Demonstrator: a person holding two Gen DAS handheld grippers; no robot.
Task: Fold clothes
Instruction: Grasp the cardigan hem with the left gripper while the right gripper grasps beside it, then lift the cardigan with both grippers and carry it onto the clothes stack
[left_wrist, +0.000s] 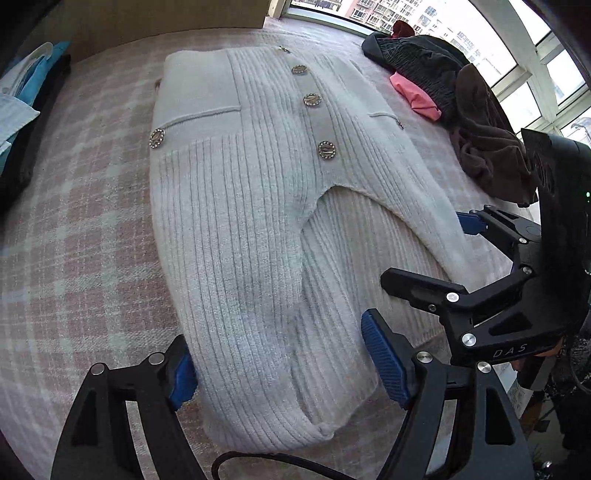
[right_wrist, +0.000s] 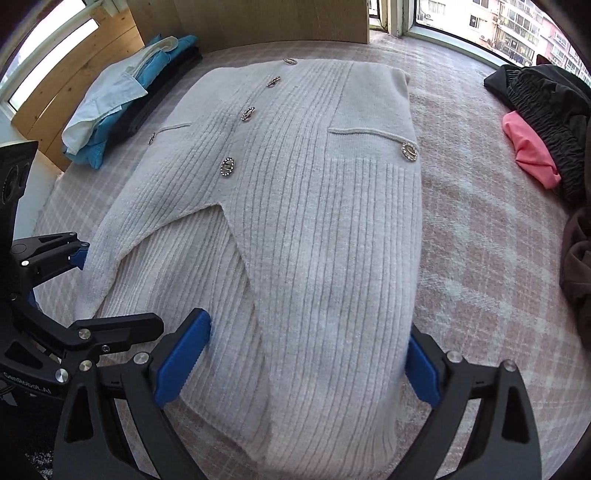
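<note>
Left wrist view: my left claw (left_wrist: 280, 369) wide open over near end of white sweater (left_wrist: 251, 221). My right claw (right_wrist: 306, 354) wide open too. Sweater flat on pink checked blanket (left_wrist: 81, 240). Four shiny buttons (left_wrist: 312, 100) down middle.

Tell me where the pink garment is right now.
The pink garment lies at the right edge of the plaid bed cover, tucked against the dark clothes pile near the window, right of the white cardigan.

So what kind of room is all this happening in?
Probably a bedroom in a flat: a plaid blanket spread like bedding, clothes piles beside the cream cardigan, and windows facing apartment blocks.
</note>
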